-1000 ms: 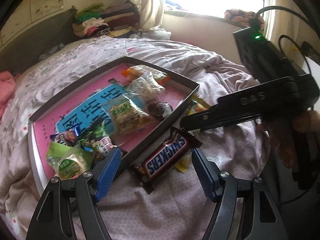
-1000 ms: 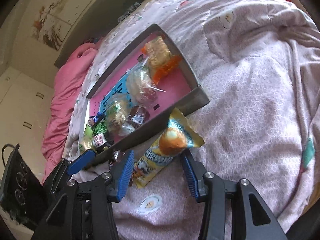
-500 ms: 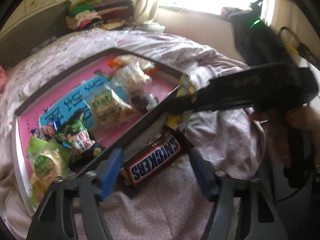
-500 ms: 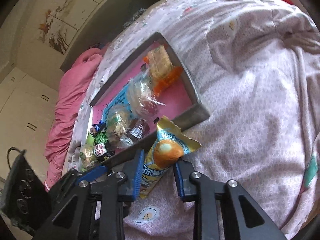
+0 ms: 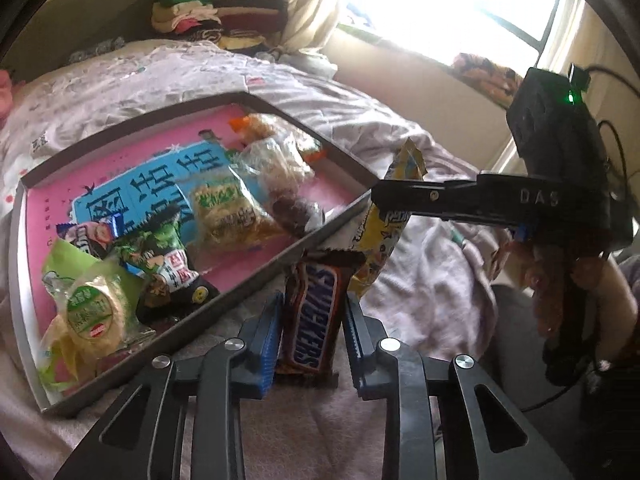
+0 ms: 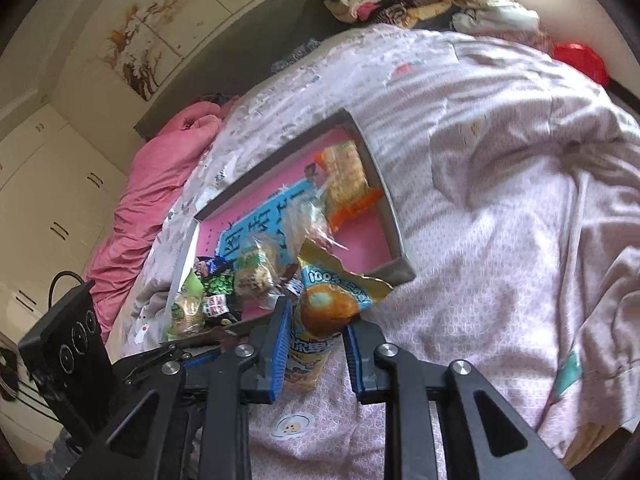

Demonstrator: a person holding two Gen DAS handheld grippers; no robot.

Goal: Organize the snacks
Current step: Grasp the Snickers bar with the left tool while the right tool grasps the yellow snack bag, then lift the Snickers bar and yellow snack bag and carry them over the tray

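On the bed point(image 6: 500, 200), several snacks already lie in the tray point(image 5: 336, 216), while the left claw point(image 5: 310, 320) has just closed on the Snickers bar point(image 5: 314, 316) and the right claw point(image 6: 316, 344) on the yellow packet point(image 6: 324, 312), both outside it.

place: home bedroom | evidence: quilted bed point(image 6: 500, 184), folded clothes point(image 5: 208, 20), white wardrobe point(image 6: 44, 184)
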